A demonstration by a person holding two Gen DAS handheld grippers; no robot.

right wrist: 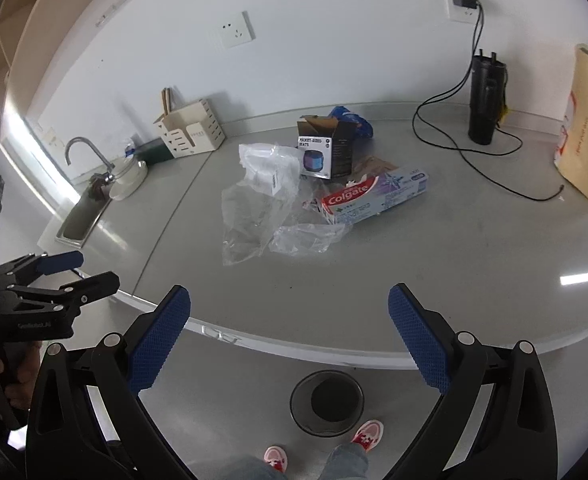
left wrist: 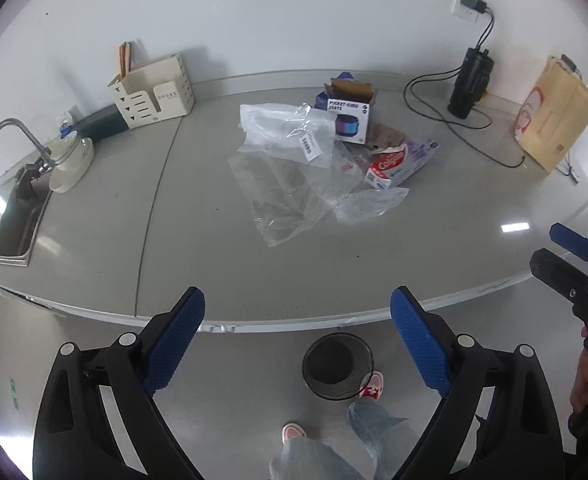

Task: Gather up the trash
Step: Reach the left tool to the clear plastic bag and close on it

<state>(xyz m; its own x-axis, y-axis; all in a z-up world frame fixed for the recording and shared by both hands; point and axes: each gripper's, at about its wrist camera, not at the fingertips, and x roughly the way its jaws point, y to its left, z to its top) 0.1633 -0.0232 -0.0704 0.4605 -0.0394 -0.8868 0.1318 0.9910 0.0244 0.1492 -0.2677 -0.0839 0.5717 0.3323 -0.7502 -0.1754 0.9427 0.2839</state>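
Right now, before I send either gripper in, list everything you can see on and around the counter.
Plastic bags: several, clear, crumpled mid-counter.
Speaker box: one, black and blue, open, behind the bags.
Toothpaste box: one, red and white, lying flat right of the bags.
Blue wrapper: one, behind the speaker box.
Organiser: one, cream, by the wall.
Sink: one, steel, far left.
Bowls: stacked, white, beside the sink.
Black cylinder: one, cabled to a wall plug.
Paper bag: one, tan, far right.
Bin: one, black mesh, on the floor.
Shoes: two, pink-red.
Left gripper: open.
Right gripper: open.
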